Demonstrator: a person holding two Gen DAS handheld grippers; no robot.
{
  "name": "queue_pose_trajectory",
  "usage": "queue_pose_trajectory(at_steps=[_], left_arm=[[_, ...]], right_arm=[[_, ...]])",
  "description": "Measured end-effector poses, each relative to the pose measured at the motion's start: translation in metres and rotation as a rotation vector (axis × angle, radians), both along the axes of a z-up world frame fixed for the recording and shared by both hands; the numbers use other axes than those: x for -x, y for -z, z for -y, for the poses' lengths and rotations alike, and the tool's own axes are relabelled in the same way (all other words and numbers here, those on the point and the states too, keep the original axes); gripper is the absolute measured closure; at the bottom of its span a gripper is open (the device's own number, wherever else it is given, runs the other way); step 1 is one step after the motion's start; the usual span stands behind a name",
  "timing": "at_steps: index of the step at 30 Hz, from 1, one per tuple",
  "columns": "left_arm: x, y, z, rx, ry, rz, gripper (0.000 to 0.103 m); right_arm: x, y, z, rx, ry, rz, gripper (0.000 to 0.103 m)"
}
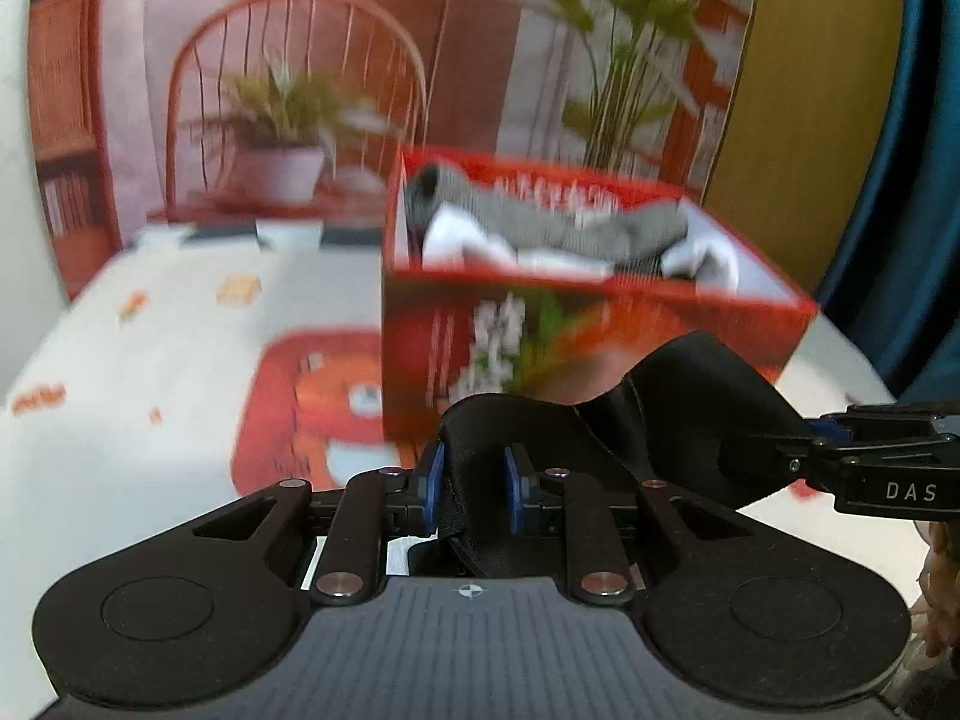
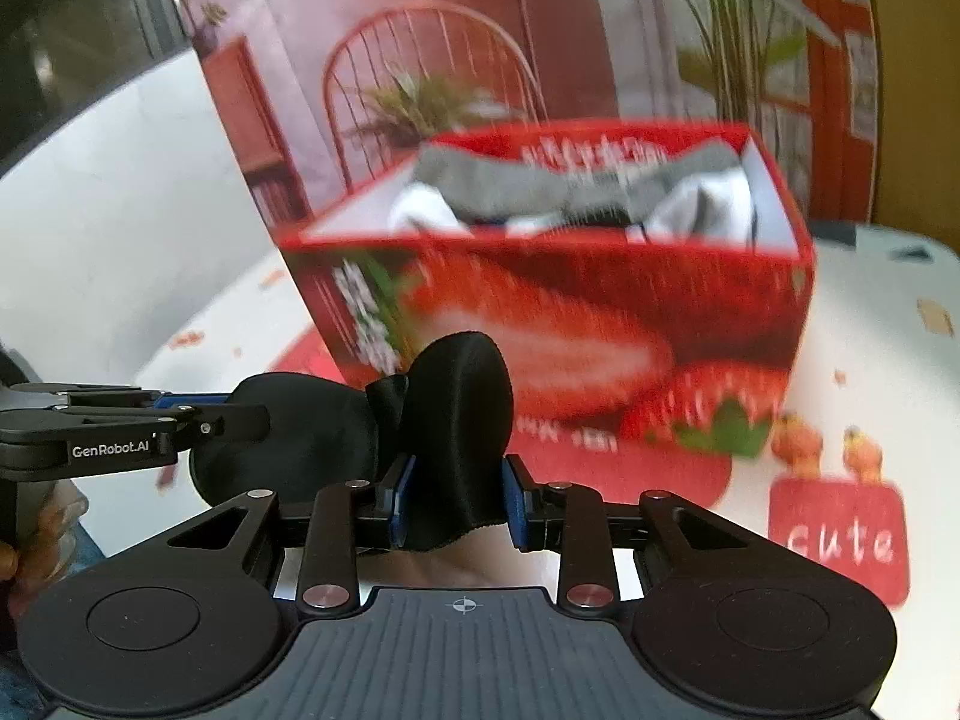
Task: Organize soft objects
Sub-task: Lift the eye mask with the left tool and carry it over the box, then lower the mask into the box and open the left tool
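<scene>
A black sleep mask [image 1: 678, 402] hangs between both grippers, in front of a red strawberry-print box [image 1: 540, 336]. My left gripper [image 1: 474, 489] is shut on one end of the mask. My right gripper [image 2: 459, 495] is shut on the other end [image 2: 459, 414]. The right gripper also shows at the right edge of the left wrist view [image 1: 840, 456], and the left gripper shows at the left of the right wrist view [image 2: 174, 420]. The box [image 2: 558, 312] holds grey socks [image 2: 540, 186] and white socks [image 1: 474, 240].
The box stands on a white tablecloth [image 1: 150, 360] with red cartoon prints. A printed backdrop with a chair and plants [image 1: 288, 102] hangs behind the table. A red "cute" print [image 2: 840, 540] lies to the right on the cloth. A yellow wall [image 1: 810, 120] stands at right.
</scene>
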State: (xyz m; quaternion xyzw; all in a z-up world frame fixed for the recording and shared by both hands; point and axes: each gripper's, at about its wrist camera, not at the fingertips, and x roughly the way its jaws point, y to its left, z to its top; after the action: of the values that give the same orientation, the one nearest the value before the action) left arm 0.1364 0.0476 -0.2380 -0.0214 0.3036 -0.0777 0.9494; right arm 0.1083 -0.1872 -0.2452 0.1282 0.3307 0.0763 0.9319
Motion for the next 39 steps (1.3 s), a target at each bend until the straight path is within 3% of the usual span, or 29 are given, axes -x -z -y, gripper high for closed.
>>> queue_pose_trajectory(at_steps=[4,11,22,26,32,39], left_arm=[[-0.004,-0.029,0.001,-0.006,0.004,0.083,0.082],[-0.033,-0.074,0.014,-0.027,0.031,0.195,0.084],[-0.078,-0.122,0.038,-0.08,0.012,0.362,0.085],[-0.108,-0.107,0.046,-0.104,0.015,0.291,0.085],[-0.155,-0.06,0.048,-0.045,0.027,0.033,0.085],[-0.174,-0.042,0.059,-0.071,0.072,-0.076,0.085]], right_arm=[[-0.006,-0.021,0.007,-0.045,-0.002,0.067,0.075],[-0.028,-0.059,0.02,-0.04,0.017,0.158,0.077],[-0.071,-0.112,0.041,0.048,0.06,0.319,0.079],[-0.09,-0.107,0.051,0.069,0.082,0.291,0.079],[-0.123,-0.062,0.061,0.055,0.135,0.075,0.079],[-0.145,-0.028,0.056,0.139,0.141,-0.101,0.078]])
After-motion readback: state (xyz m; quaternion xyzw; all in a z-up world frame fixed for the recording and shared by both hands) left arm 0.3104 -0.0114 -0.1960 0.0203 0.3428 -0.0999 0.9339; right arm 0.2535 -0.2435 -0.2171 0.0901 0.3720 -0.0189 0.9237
